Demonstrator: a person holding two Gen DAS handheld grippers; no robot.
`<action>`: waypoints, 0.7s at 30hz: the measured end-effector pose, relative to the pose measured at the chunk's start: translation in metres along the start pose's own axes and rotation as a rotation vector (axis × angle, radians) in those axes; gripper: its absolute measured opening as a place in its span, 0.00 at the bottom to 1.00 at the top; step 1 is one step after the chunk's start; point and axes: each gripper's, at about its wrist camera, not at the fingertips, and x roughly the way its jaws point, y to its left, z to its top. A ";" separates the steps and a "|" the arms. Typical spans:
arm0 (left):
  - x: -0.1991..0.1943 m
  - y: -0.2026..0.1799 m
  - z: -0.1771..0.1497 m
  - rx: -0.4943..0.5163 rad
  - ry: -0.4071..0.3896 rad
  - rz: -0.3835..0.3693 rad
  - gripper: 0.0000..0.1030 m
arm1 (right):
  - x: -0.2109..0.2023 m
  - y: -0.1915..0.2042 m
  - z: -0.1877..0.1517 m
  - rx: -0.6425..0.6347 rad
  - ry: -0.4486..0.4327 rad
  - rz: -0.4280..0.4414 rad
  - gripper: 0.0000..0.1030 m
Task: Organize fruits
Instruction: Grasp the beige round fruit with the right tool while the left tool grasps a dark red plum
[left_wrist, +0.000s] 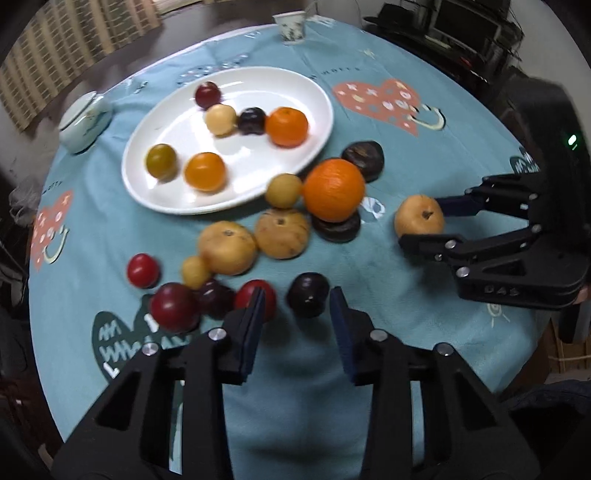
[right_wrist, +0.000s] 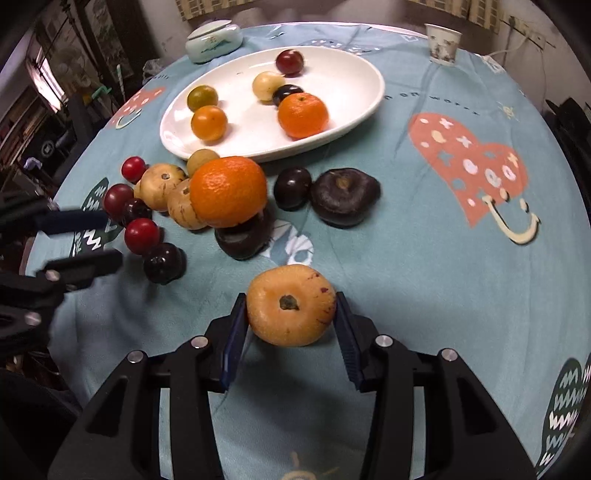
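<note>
You are gripping a firm, rounded tan fruit (right_wrist: 291, 305) across its sides in your right gripper (right_wrist: 291, 325); your left gripper (left_wrist: 297, 314), jaws partly open, is holding nothing beside a dark plum (left_wrist: 307, 294).

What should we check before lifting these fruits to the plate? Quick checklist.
1. Right gripper pads on tan fruit: ok.
2. Left gripper pads on dark plum: not ok, gaps on both sides.
3. Red fruit clear of left finger: not ok, it sits right behind it.
4. Free space on white plate: ok.
5. Big orange stable: cannot tell, perched on a dark fruit.
</note>
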 end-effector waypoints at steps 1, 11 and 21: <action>0.003 -0.003 0.001 0.009 0.001 -0.005 0.37 | -0.002 -0.003 -0.002 0.016 -0.002 0.005 0.45; 0.042 -0.007 0.009 0.054 0.100 0.004 0.34 | -0.014 -0.015 -0.016 0.088 -0.012 0.027 0.45; 0.006 0.018 0.010 -0.071 0.000 -0.125 0.29 | -0.021 -0.004 -0.011 0.064 -0.034 0.036 0.45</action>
